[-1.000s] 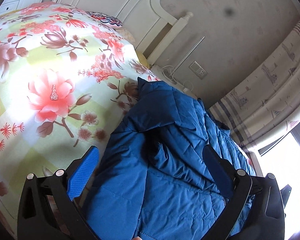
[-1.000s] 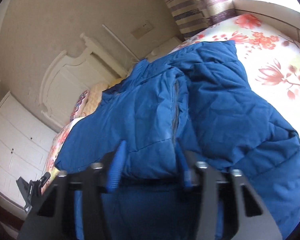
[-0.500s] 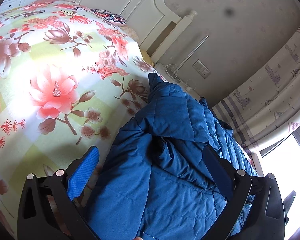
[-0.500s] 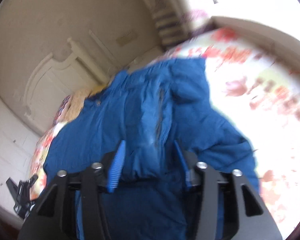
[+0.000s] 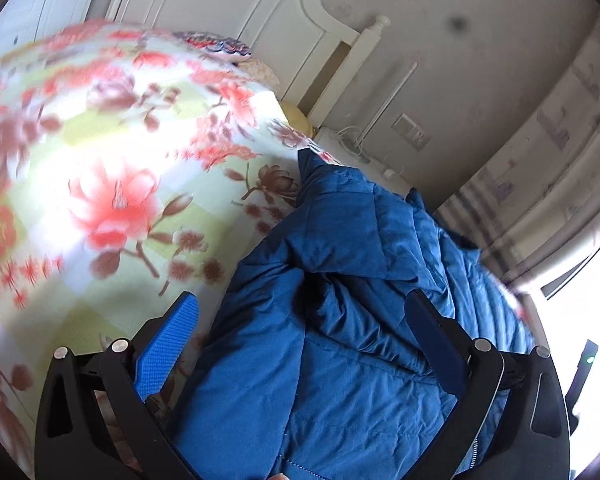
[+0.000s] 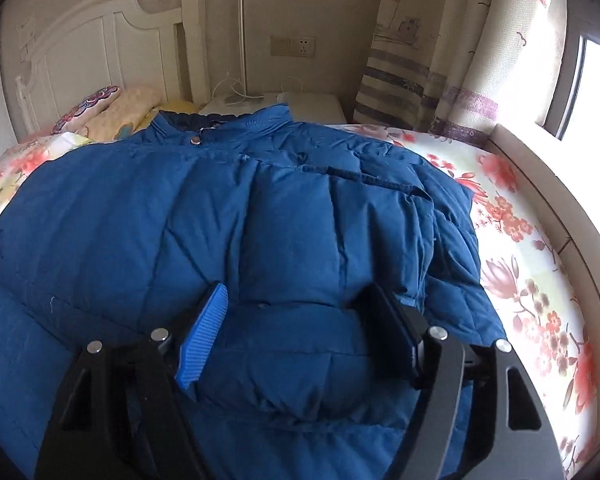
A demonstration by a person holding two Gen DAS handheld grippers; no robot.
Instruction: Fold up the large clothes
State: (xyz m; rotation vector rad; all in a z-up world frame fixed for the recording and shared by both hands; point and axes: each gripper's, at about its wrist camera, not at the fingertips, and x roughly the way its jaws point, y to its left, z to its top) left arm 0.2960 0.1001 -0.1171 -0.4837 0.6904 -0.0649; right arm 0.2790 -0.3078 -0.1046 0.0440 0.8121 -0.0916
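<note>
A large blue quilted puffer jacket (image 6: 228,216) lies spread on the floral bedspread, collar toward the headboard. In the right wrist view a folded sleeve or side panel lies over its middle. My right gripper (image 6: 296,308) is partly closed around a thick fold of the jacket, with padding bulging between the fingers. In the left wrist view the jacket (image 5: 340,352) fills the lower right. My left gripper (image 5: 304,316) is wide open just above its left edge, with the left finger (image 5: 168,340) over the bedspread.
The floral bedspread (image 5: 100,184) covers the bed, with pillows (image 6: 112,112) by the white headboard (image 6: 96,44). A white nightstand (image 6: 300,106) with cables stands behind the collar. Curtains (image 6: 452,52) and a bright window are on the right, past the bed's raised edge (image 6: 560,208).
The right gripper swung round with the gripped fold, from a tilted view to one facing the headboard; the jacket now lies flatter. The left gripper stayed open and shifted a little.
</note>
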